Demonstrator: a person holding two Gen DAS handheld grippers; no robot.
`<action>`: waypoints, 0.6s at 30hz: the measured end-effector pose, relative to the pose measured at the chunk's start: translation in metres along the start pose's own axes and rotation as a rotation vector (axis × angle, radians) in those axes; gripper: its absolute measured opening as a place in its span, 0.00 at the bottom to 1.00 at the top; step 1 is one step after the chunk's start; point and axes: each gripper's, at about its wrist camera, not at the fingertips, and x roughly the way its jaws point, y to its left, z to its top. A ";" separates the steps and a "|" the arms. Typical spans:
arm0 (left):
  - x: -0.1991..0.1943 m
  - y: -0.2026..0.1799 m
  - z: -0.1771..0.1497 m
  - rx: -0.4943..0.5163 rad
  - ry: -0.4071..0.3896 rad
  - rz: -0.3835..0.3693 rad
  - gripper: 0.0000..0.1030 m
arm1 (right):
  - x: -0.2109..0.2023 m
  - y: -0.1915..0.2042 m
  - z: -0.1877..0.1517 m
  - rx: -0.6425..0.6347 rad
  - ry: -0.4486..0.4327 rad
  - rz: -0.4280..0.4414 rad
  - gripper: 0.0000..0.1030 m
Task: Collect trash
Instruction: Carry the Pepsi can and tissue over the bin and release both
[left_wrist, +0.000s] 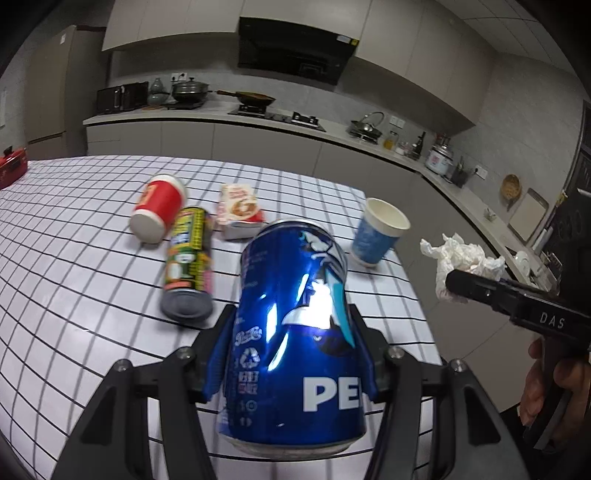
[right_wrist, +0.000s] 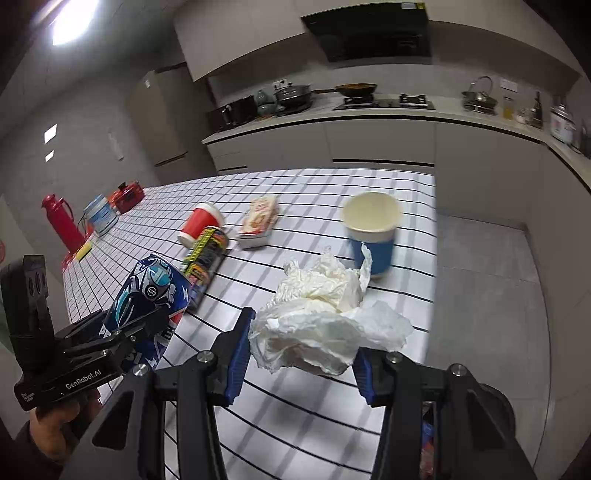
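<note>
My left gripper (left_wrist: 293, 332) is shut on a blue Pepsi can (left_wrist: 295, 332) and holds it above the checked table (left_wrist: 74, 258). The can also shows in the right wrist view (right_wrist: 151, 299). My right gripper (right_wrist: 301, 332) is shut on a crumpled white tissue (right_wrist: 325, 317), held above the table's near right part; the tissue shows in the left wrist view (left_wrist: 458, 262). On the table lie a red paper cup (left_wrist: 159, 206) on its side, a green-yellow can (left_wrist: 188, 262) on its side and a small snack box (left_wrist: 240, 210). A blue paper cup (left_wrist: 376, 232) stands upright near the right edge.
A red thermos (right_wrist: 61, 221), a white-blue tub (right_wrist: 99, 214) and a red box (right_wrist: 125, 195) stand at the table's far left. The kitchen counter (right_wrist: 369, 114) with a stove, pots and a kettle runs behind. Grey floor (right_wrist: 480, 295) lies right of the table.
</note>
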 end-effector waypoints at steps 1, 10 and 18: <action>0.000 -0.009 -0.001 0.008 0.000 -0.007 0.56 | -0.007 -0.007 -0.002 0.006 -0.003 -0.006 0.49; 0.005 -0.074 -0.007 0.065 0.009 -0.061 0.56 | -0.058 -0.058 -0.020 0.049 -0.037 -0.053 0.49; 0.014 -0.126 -0.011 0.109 0.022 -0.113 0.56 | -0.092 -0.100 -0.037 0.092 -0.047 -0.099 0.49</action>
